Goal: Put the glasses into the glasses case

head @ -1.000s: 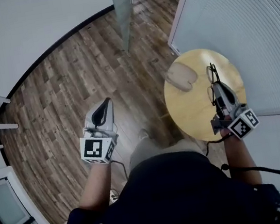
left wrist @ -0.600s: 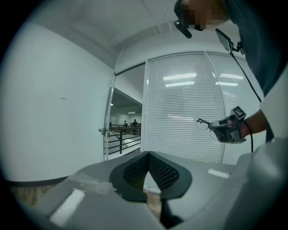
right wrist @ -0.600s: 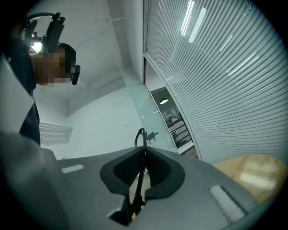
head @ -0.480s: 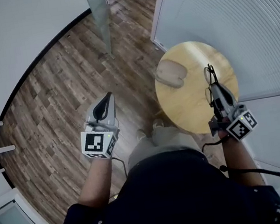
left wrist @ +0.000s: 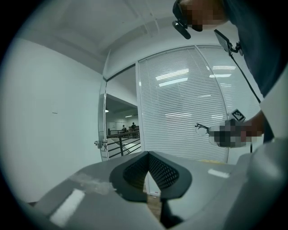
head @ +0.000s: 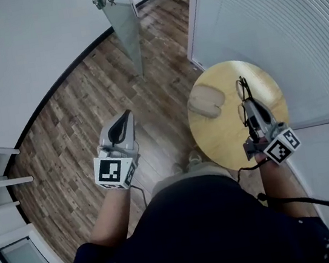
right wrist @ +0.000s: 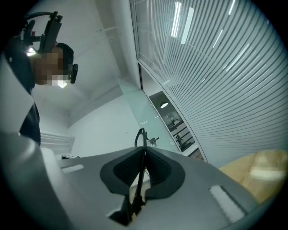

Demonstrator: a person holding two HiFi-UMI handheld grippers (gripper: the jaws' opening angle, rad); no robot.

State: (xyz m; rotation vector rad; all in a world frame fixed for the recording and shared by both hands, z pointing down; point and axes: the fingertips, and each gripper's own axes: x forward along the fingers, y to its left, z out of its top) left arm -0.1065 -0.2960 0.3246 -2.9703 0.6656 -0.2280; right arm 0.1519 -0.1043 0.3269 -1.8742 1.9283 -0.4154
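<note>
- Dark, thin-framed glasses [head: 243, 90] are held in the air above the round bench, sticking out past the tip of your right claw. They touch neither the bench top nor the case.
- Your right claw [head: 246, 109] is pinched almost fully closed on one temple arm. The right gripper view shows that thin black arm clamped between the two pads, rising past the tip and curling over at its end.
- The glasses case [head: 204, 101] is tan and oval. It lies on the left part of the bench top, beside the glasses in the head view and clear of them. You cannot tell from here whether its lid is open.
- The bench [head: 233, 139] has a pale wooden round top and stands close against the white slatted wall [head: 270, 20]. Only the case rests on it.
- Your left claw [head: 127, 117] is held out over the wood plank floor [head: 71, 123], well to the left of the bench. The left gripper view shows its jaws closed together with nothing between them.
- From the left gripper view, the glasses show small and far off to the right, in front of the slatted wall.
- A glass door [head: 124, 23] with a metal handle stands beyond the left claw, at the end of the slatted wall.
</note>
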